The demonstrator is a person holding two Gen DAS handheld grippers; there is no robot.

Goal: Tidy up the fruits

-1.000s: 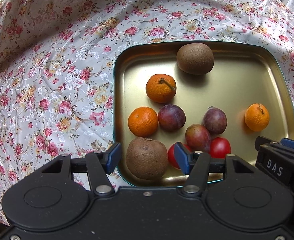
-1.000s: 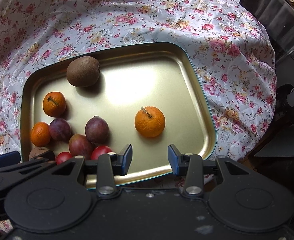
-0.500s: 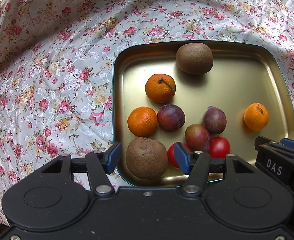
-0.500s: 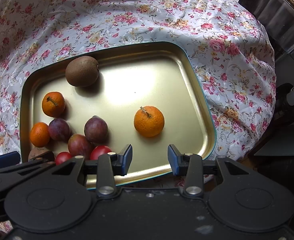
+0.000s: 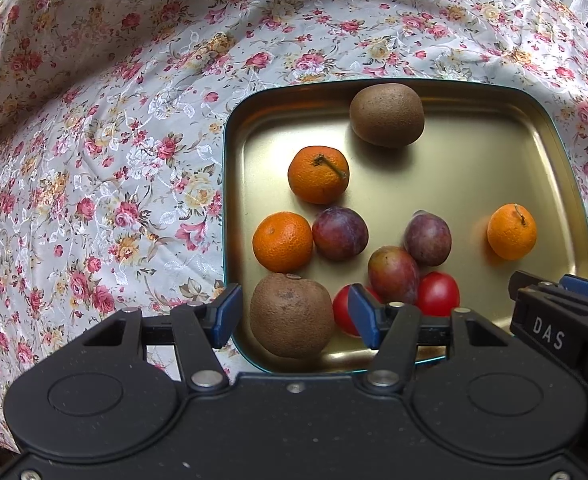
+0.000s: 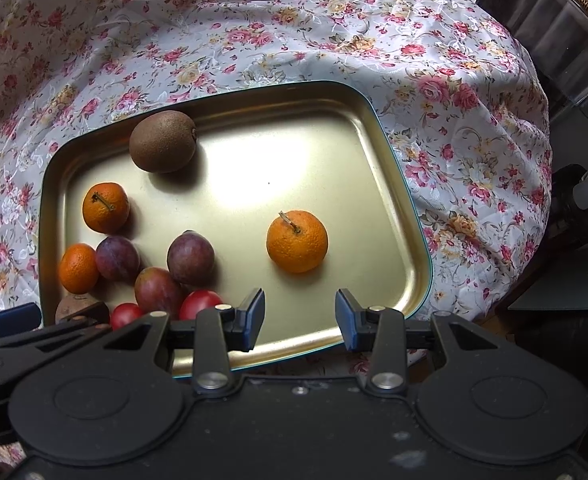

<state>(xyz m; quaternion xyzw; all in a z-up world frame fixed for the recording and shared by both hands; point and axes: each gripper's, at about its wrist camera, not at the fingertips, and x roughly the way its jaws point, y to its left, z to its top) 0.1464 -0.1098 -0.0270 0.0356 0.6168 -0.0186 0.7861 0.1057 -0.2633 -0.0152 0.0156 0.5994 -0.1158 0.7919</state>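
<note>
The left gripper [image 5: 291, 316] hangs above the gold tray's [image 5: 494, 152] near-left corner, fingers spread, a brown kiwi [image 5: 291, 315] below between them, untouched. Plums [image 5: 340, 233] and tomatoes [image 5: 438, 294] cluster centrally. The right gripper [image 6: 300, 314] hangs empty, fingers spread, short of a lone mandarin [image 6: 297, 241].

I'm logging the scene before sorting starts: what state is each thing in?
Left gripper: jaws open, near kiwi framed between them, untouched.
Right gripper: jaws open, empty.
Gold tray: holds all nine fruits.
Lone mandarin: apart from the cluster.
Far kiwi: resting alone.
</note>
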